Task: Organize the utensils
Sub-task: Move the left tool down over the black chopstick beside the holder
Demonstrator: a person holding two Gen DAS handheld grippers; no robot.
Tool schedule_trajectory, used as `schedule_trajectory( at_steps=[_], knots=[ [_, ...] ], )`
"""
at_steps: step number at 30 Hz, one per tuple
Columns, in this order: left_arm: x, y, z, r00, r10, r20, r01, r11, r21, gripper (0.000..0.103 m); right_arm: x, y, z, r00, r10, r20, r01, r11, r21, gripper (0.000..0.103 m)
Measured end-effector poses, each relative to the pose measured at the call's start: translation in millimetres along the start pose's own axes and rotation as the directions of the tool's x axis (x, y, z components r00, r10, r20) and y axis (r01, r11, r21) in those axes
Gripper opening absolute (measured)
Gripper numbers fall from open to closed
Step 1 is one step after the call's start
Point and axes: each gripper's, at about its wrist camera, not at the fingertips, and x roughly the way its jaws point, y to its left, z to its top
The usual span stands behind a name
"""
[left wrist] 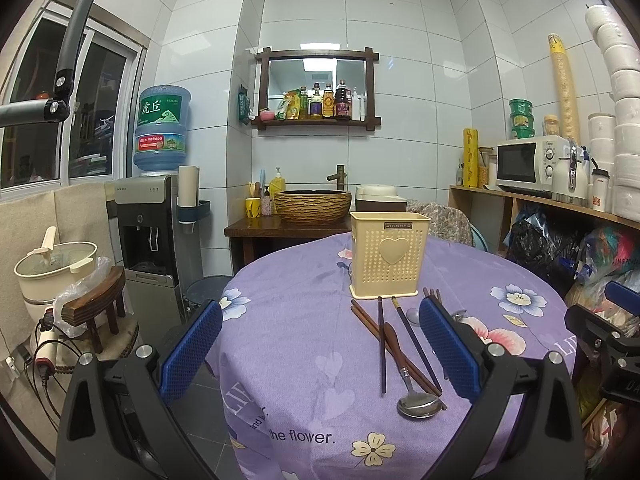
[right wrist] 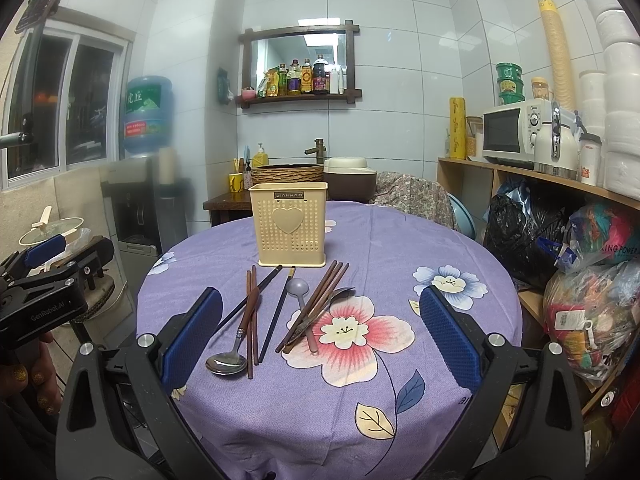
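Observation:
A cream perforated utensil holder (left wrist: 389,255) with a heart stands upright on the round purple table (left wrist: 304,304); it also shows in the right wrist view (right wrist: 291,229). In front of it lie loose chopsticks (left wrist: 382,344), a wooden-handled metal spoon (left wrist: 416,400) and, in the right wrist view, the same spoon (right wrist: 230,356), dark chopsticks (right wrist: 276,312), brown chopsticks (right wrist: 316,304) and a small grey spoon (right wrist: 298,286). My left gripper (left wrist: 320,348) is open and empty, left of the utensils. My right gripper (right wrist: 320,336) is open and empty above the pile.
A water dispenser (left wrist: 148,216) and a stool with a pot (left wrist: 94,312) stand left of the table. A sink counter (left wrist: 312,204) is behind it. Shelves with a microwave (right wrist: 516,132) and bags (right wrist: 592,280) line the right side.

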Motion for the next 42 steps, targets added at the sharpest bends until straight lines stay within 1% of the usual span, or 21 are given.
schedule_trajectory(
  at_steps=[11, 19, 20, 23, 25, 27, 30, 31, 33, 35, 36, 38, 39, 40, 42],
  knots=[
    [1.0, -1.1, -2.2, 1.0, 0.001, -0.011, -0.001, 1.0, 0.009, 0.098, 2.3, 1.7, -1.4, 1.0, 0.0, -0.005, 0.0, 1.0, -0.001, 0.097],
    [3.9, -4.2, -3.2, 1.0, -0.009, -0.03, 0.01, 1.0, 0.019, 0.098, 6.5, 2.0, -3.2, 1.0, 0.001, -0.03, -0.001, 1.0, 0.0, 0.097],
    [5.1, -4.0, -3.9, 0.999, -0.014, -0.037, 0.015, 1.0, 0.018, 0.098, 8.4, 2.0, -3.4, 0.999, 0.0, -0.038, 0.0, 1.0, 0.0, 0.097],
    [17.3, 1.0, -8.1, 0.995, -0.042, -0.092, 0.042, 0.999, -0.003, 0.098, 19.6, -0.6, -6.7, 0.996, 0.002, -0.084, -0.002, 1.0, 0.002, 0.097],
    [28.9, 3.6, -11.9, 0.99, -0.05, -0.134, 0.05, 0.999, -0.006, 0.098, 34.0, -5.7, -10.5, 0.992, 0.015, -0.129, -0.012, 1.0, 0.019, 0.097],
    [41.1, 5.1, -15.6, 0.985, -0.043, -0.167, 0.046, 0.999, 0.011, 0.098, 54.5, -11.0, -14.3, 0.98, 0.013, -0.198, -0.008, 1.0, 0.026, 0.097],
    [66.2, 8.6, -17.8, 0.967, -0.058, -0.248, 0.064, 0.998, 0.02, 0.098, 83.7, -20.1, -20.5, 0.964, 0.016, -0.266, -0.007, 0.999, 0.034, 0.097],
    [77.3, 9.9, -17.1, 0.955, -0.078, -0.286, 0.084, 0.996, 0.011, 0.098, 89.5, -21.9, -21.3, 0.961, 0.012, -0.277, -0.004, 0.999, 0.032, 0.097],
    [91.4, 10.6, -16.4, 0.939, -0.107, -0.327, 0.115, 0.993, 0.006, 0.098, 105.0, -27.6, -21.8, 0.953, 0.003, -0.303, 0.005, 1.0, 0.024, 0.097],
    [110.0, 7.8, -15.0, 0.917, -0.119, -0.381, 0.137, 0.99, 0.021, 0.098, 116.4, -31.5, -20.2, 0.949, 0.003, -0.315, 0.005, 1.0, 0.023, 0.097],
    [114.1, 6.8, -15.5, 0.913, -0.124, -0.39, 0.145, 0.989, 0.026, 0.097, 123.8, -34.0, -19.0, 0.946, 0.006, -0.325, 0.002, 1.0, 0.025, 0.097],
    [127.5, 3.1, -15.2, 0.9, -0.141, -0.413, 0.173, 0.984, 0.042, 0.094, 137.7, -37.7, -17.4, 0.936, 0.02, -0.351, -0.009, 0.999, 0.032, 0.097],
    [134.5, -0.7, -16.0, 0.89, -0.14, -0.433, 0.182, 0.982, 0.056, 0.092, 142.3, -38.0, -17.1, 0.932, 0.023, -0.361, -0.011, 0.999, 0.033, 0.097],
    [137.9, -1.4, -16.9, 0.885, -0.142, -0.444, 0.188, 0.98, 0.061, 0.09, 149.3, -38.8, -17.0, 0.926, 0.023, -0.377, -0.012, 0.999, 0.031, 0.097],
    [148.9, -5.5, -20.6, 0.864, -0.154, -0.48, 0.21, 0.976, 0.065, 0.086, 162.5, -39.5, -16.5, 0.916, 0.018, -0.401, -0.012, 1.0, 0.018, 0.097]
  ],
)
